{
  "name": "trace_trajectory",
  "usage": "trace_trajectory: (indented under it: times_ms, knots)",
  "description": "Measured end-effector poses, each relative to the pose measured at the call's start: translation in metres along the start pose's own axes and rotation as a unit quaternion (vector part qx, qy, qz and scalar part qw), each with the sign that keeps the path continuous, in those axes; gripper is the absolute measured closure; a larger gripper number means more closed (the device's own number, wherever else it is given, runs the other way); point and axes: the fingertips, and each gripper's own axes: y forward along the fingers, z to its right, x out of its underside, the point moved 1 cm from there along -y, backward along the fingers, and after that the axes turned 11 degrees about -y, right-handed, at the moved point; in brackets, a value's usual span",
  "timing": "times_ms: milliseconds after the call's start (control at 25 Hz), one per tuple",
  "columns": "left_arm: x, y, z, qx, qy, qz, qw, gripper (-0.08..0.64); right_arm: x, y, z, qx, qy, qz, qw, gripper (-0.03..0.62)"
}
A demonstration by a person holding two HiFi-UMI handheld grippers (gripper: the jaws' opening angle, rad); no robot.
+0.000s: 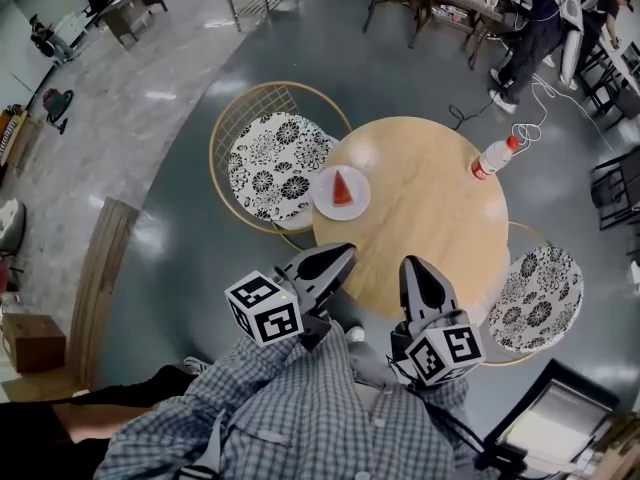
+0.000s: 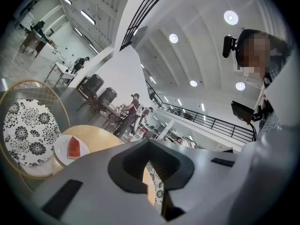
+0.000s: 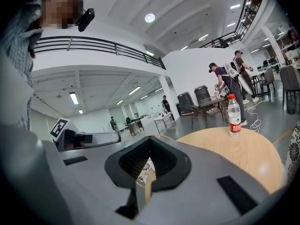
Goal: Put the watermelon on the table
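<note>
**Watermelon slice [image 1: 342,189] on the round table [image 1: 420,218]**

The slice is a red wedge lying flat on a white plate [image 1: 322,204]; its narrow tip points away from the person; the plate sits at the left edge of the light wooden tabletop.

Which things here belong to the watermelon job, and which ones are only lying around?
Job: watermelon slice, white plate under it, round wooden table, left gripper and right gripper, both shut, empty.
Lying about: water bottle, floral chair near the plate, second floral chair.
</note>
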Motion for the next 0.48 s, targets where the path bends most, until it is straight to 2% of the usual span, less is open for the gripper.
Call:
trace_trajectory:
  times_ms: [480]
  knots:
    - [0.0059, 0.0014, 0.0033, 0.0, 0.0, -0.001, 1.0, 0.552, 0.0009, 0.0006, -0.0001, -0.014, -0.006, -0.001, 1.0, 0.584]
